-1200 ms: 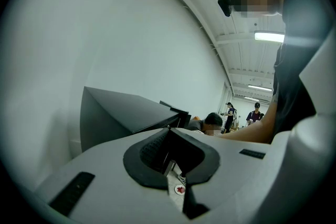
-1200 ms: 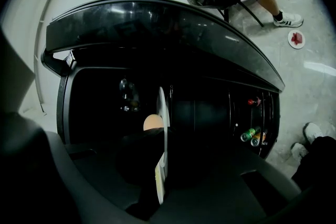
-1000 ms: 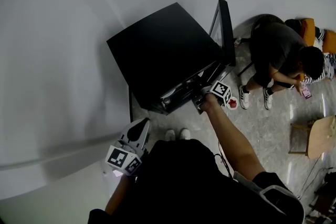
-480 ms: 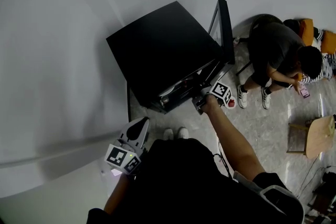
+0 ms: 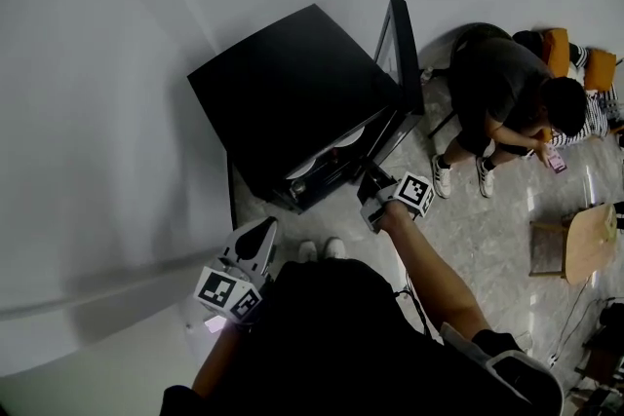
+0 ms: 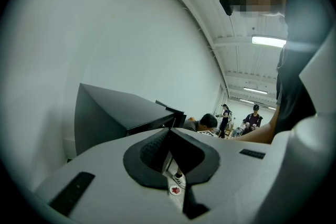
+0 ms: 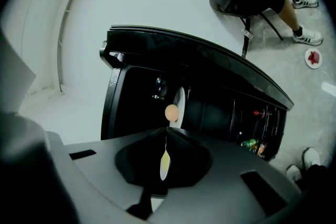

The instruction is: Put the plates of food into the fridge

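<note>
Holding left gripper (image 5: 261, 231) low beside torso, elbow bent, jaws pressed together, empty. Fridge (image 5: 283, 83) ahead, door (image 5: 400, 44) open, plates (image 5: 336, 141) on shelf inside. I keep right arm stretched forward, right gripper (image 5: 372, 182) near fridge opening, jaws just closed, nothing between.

Fridge (image 5: 292, 93) interior mostly dark; plates (image 5: 348, 137) half-hidden
</note>
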Available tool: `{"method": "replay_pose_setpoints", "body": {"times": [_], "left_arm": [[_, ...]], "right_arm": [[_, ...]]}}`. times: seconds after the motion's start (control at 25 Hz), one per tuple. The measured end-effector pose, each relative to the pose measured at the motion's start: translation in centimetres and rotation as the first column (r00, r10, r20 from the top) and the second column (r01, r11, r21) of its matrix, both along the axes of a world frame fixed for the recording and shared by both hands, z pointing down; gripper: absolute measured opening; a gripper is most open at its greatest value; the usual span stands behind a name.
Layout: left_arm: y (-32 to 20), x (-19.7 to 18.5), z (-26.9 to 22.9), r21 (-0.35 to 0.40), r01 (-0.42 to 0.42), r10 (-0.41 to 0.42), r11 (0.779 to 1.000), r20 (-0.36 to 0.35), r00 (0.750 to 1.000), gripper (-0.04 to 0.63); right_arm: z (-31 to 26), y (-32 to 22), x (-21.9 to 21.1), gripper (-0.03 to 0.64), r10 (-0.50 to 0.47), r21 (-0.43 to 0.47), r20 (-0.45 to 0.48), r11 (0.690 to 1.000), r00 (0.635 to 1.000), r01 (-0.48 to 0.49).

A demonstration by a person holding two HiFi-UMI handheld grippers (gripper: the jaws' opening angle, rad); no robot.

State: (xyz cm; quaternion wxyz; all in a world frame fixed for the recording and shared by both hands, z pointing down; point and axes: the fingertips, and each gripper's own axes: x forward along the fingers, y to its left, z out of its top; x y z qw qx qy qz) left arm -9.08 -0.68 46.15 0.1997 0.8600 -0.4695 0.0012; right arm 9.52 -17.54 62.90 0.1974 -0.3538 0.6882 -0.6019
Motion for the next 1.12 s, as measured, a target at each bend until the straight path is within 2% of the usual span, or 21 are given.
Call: {"method": "replay_pose_setpoints", "body": {"times": [0.12,0.24,0.4,0.48,0.6,0.68,0.96,1.12], "left_arm": [[-0.2,0.4,-0.1,0.004,-0.012,0.012,1.0,-0.012,1.0,0.025],[-0.5,0.7,-0.4,0.031,-0.026,0.027,0.999,-0.014,1.0,0.025],[-0.8,1.1,-0.5,0.027,-0.04,0.04,0.999,-0.021,0.999,0.025],[-0.6,1.3,-0.3,0.021,-0.047,0.048,0.999,-0.02,0.999,0.023],[-0.5,1.3,0.0,0.017,-0.051,0.052,0.999,-0.018,0.998,0.025],[-0.3,1.4,0.1,0.014,-0.051,0.052,0.999,-0.02,0.998,0.025],[-0.4,1.3,0.8,0.017,-0.051,0.051,0.999,-0.02,0.998,0.025],[-0.3,1.7,1.3,0.017,-0.073,0.073,0.997,-0.006,0.997,0.025]], "right_arm": [[-1.1,1.4,-0.5,0.028,-0.047,0.046,-0.023,0.998,0.999,0.048],[-3.7,2.6,-1.9,0.028,-0.107,0.167,-0.03,0.98,0.994,0.111],[-4.8,4.8,-2.4,0.028,-0.154,0.207,-0.182,0.96,0.971,0.191],[-5.4,5.7,-2.8,0.028,-0.168,0.235,-0.209,0.948,0.963,0.216],[-6.6,6.6,-3.2,0.028,-0.163,0.265,-0.222,0.939,0.961,0.22],[-7.5,7.2,-3.2,0.028,-0.151,0.303,-0.265,0.925,0.952,0.231],[-10.9,9.4,-3.7,0.028,-0.098,0.456,-0.412,0.838,0.906,0.299],[-12.2,10.3,-3.8,0.028,-0.071,0.495,-0.46,0.807,0.885,0.322]]}}
